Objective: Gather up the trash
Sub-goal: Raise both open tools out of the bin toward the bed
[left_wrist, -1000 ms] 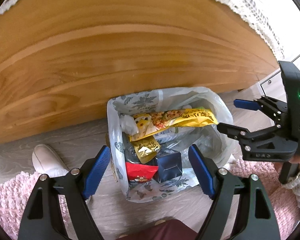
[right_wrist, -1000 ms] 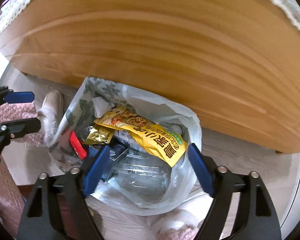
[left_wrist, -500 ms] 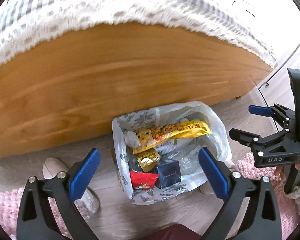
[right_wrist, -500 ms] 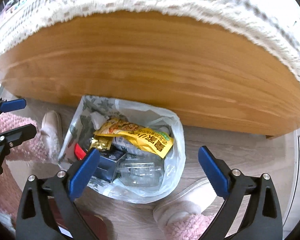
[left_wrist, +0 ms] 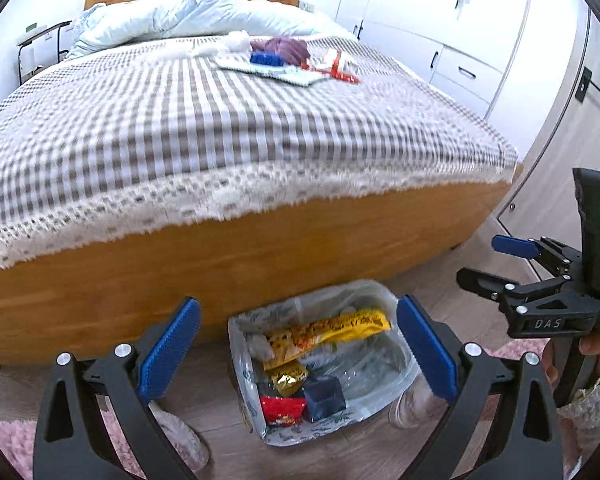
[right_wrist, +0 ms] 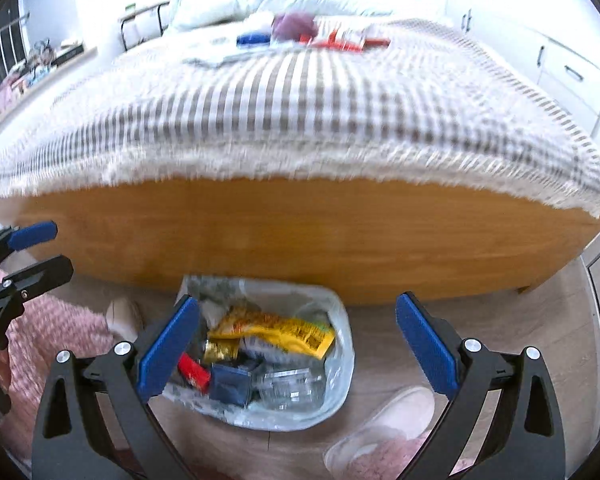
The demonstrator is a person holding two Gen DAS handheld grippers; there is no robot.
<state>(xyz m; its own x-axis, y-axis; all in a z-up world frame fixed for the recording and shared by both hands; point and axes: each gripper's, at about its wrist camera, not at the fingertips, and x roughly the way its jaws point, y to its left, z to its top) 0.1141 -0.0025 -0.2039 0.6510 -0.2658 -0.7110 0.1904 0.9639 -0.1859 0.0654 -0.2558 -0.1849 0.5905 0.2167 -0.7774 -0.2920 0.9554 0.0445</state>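
A bin lined with a clear plastic bag (left_wrist: 396, 372) stands on the floor against the bed's wooden footboard; it also shows in the right wrist view (right_wrist: 336, 360). It holds a yellow snack wrapper (left_wrist: 332, 332), a gold wrapper, a red packet (left_wrist: 282, 410), a dark blue box and a clear plastic container. More litter lies far off on the bed: a red-and-white wrapper (left_wrist: 334, 66), a blue item (left_wrist: 266, 59), a purple lump (left_wrist: 286, 46) and white paper. My left gripper (left_wrist: 298, 346) is open and empty above the bin. My right gripper (right_wrist: 298, 346) is open and empty; it also shows in the left wrist view (left_wrist: 496, 260).
A bed with a checked, lace-edged cover (left_wrist: 220, 128) and pale duvet fills the middle. White wardrobes (left_wrist: 440, 20) stand at the right. Pink rugs (right_wrist: 48, 344) and slippers (right_wrist: 384, 428) lie on the wood floor beside the bin. A side table (left_wrist: 40, 48) is at far left.
Both grippers have lifted and tilted up from the bin. The view went from footboard and bin to the whole bed top with its litter. Both stay open and empty.
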